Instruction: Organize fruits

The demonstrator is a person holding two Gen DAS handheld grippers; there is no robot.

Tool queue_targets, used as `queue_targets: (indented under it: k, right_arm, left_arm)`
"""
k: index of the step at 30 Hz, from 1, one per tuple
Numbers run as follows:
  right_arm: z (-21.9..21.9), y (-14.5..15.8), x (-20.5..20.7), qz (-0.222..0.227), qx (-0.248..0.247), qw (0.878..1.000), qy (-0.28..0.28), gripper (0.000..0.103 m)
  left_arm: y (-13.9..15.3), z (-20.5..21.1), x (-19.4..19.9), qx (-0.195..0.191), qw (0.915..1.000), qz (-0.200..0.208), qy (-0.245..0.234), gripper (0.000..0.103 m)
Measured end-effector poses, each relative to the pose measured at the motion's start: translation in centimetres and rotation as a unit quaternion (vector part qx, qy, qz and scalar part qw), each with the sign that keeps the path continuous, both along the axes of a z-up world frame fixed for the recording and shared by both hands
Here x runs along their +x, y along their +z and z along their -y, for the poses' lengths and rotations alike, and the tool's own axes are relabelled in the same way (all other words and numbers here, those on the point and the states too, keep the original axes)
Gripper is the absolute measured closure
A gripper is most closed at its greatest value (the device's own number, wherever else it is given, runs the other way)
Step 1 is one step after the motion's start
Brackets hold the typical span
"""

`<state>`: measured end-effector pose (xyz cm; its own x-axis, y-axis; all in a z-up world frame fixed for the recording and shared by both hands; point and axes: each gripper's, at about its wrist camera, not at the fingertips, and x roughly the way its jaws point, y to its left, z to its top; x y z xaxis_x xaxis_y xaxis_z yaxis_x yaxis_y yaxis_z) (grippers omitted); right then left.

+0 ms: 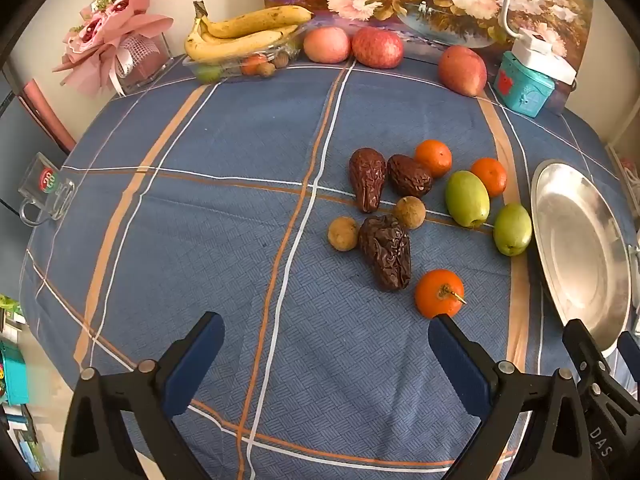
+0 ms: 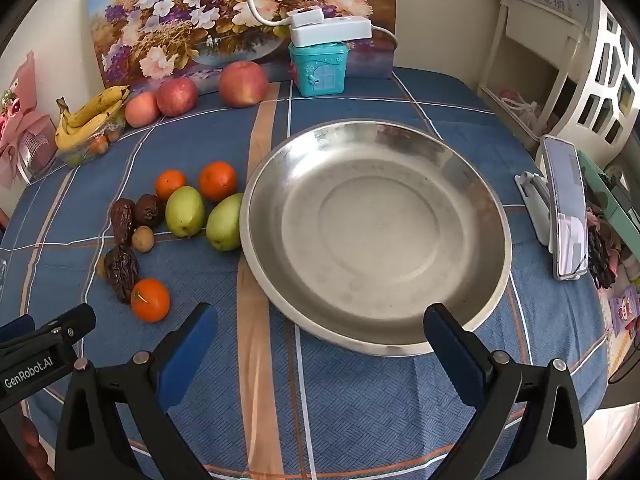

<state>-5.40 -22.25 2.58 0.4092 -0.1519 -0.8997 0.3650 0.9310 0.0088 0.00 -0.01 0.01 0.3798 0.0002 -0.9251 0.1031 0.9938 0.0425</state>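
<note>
Loose fruit lies on the blue checked tablecloth: three oranges, the nearest one with a stem, two green fruits, three wrinkled brown dates and two small tan round fruits. An empty steel plate sits right of them, touching one green fruit. My left gripper hangs open over bare cloth, just short of the nearest orange. My right gripper stands open at the plate's near rim, nothing between its fingers.
At the table's back stand bananas on a clear tray, three red apples, a teal tin with a white lamp base, and a flower painting. A pink bouquet is back left. A phone on a stand sits right of the plate.
</note>
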Motion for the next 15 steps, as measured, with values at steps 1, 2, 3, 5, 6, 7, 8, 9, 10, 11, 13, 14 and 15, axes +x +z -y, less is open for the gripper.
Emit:
queue_targets:
  k: [1, 2, 3, 5, 6, 7, 8, 9, 10, 11, 13, 14, 15]
  right_arm:
    - [0.0, -0.01, 0.0, 0.0, 0.0, 1.0, 0.001, 0.001]
    - [-0.02, 0.02, 0.02, -0.001, 0.0, 1.0, 0.001, 0.001]
    - [-0.04, 0.04, 0.02, -0.001, 0.0, 1.0, 0.001, 0.001]
    - [-0.12, 0.08, 0.01, 0.0, -0.001, 1.0, 0.003, 0.001]
    - [-0.12, 0.09, 0.0, 0.0, -0.002, 1.0, 0.003, 0.001]
    - [-0.12, 0.08, 0.02, 0.0, -0.002, 1.0, 0.003, 0.001]
    - [-0.1, 0.09, 0.01, -0.001, -0.001, 1.0, 0.003, 0.001]
    - [-0.09, 0.09, -0.02, -0.001, -0.001, 1.0, 0.003, 0.001]
    - [-0.07, 0.09, -0.04, -0.001, -0.001, 1.0, 0.003, 0.001]
    - [-0.1, 0.08, 0.0, -0.001, -0.001, 1.0, 0.003, 0.001]
    - [-0.1, 0.11, 0.02, -0.001, -0.001, 1.0, 0.002, 0.001]
    - [-0.09, 0.1, 0.01, -0.001, -0.001, 1.0, 0.002, 0.001]
    - [-0.08, 0.1, 0.0, -0.001, -0.001, 1.0, 0.002, 0.001]
  left_arm:
    - [0.01, 0.01, 0.02, 0.001, 1.0, 0.001, 0.0, 0.0]
    - [0.02, 0.01, 0.04, 0.001, 1.0, 0.0, 0.0, 0.0]
    - [0.01, 0.04, 0.05, 0.001, 1.0, 0.0, 0.0, 0.0]
    - [-0.01, 0.1, 0.07, 0.001, 1.0, 0.0, 0.0, 0.0]
    - [-0.02, 0.15, 0.08, 0.0, 1.0, -0.001, 0.0, 0.0]
    - [-0.04, 0.2, 0.09, 0.0, 1.0, -0.001, 0.0, 0.0]
    - [-0.07, 0.27, 0.11, 0.001, 1.0, -0.001, 0.0, 0.0]
    - [-0.09, 0.34, 0.12, 0.001, 1.0, -0.002, 0.0, 0.0]
    - [-0.1, 0.4, 0.14, 0.001, 1.0, -0.002, 0.0, 0.0]
    - [0.03, 0.3, -0.01, 0.0, 1.0, -0.002, 0.0, 0.0]
    - [0.03, 0.05, 0.0, 0.0, 1.0, 0.0, 0.0, 0.0]
    - [0.02, 0.02, 0.0, 0.0, 1.0, 0.0, -0.001, 0.0]
    - [0.04, 0.03, -0.01, 0.0, 1.0, 0.0, -0.001, 0.0]
